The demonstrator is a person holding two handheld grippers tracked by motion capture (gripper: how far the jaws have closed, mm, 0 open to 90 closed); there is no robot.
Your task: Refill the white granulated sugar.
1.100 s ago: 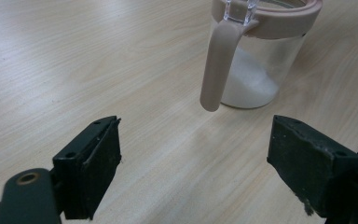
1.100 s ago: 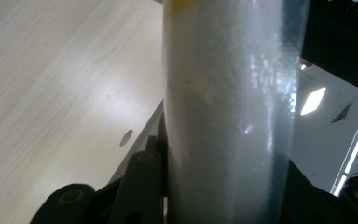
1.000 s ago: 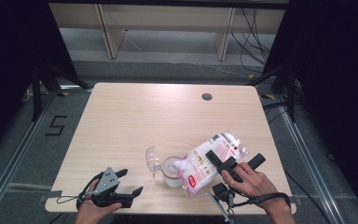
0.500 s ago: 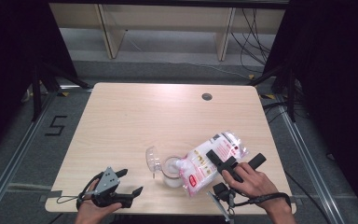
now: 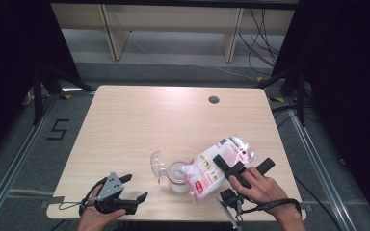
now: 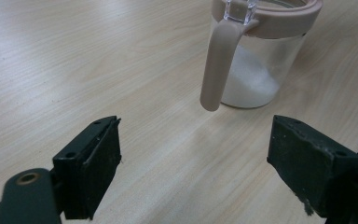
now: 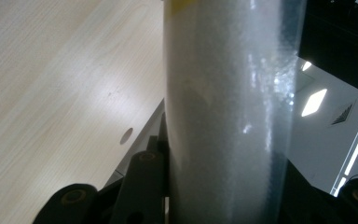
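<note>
A clear jar [image 5: 176, 173] with a beige rim stands near the table's front edge, its clear flip lid [image 5: 157, 164] swung open to the left. White granules lie in the bottom of the jar [image 6: 256, 60]. A plastic bag of white granules [image 5: 219, 161] with red print is tilted, its lower end over the jar mouth. My right gripper [image 5: 243, 165] is shut on the bag [image 7: 228, 112], which fills the space between its jaws. My left gripper [image 5: 136, 186] rests at the front left, open and holding nothing [image 6: 198, 144], its jaws pointing at the jar from a short way off.
The wooden table [image 5: 139, 125] has a round cable hole [image 5: 214, 99] at the back right. Beyond it stand shelf legs [image 5: 111, 33] and loose cables. A floor marking [image 5: 58, 129] lies left of the table. Dark curtains hang on both sides.
</note>
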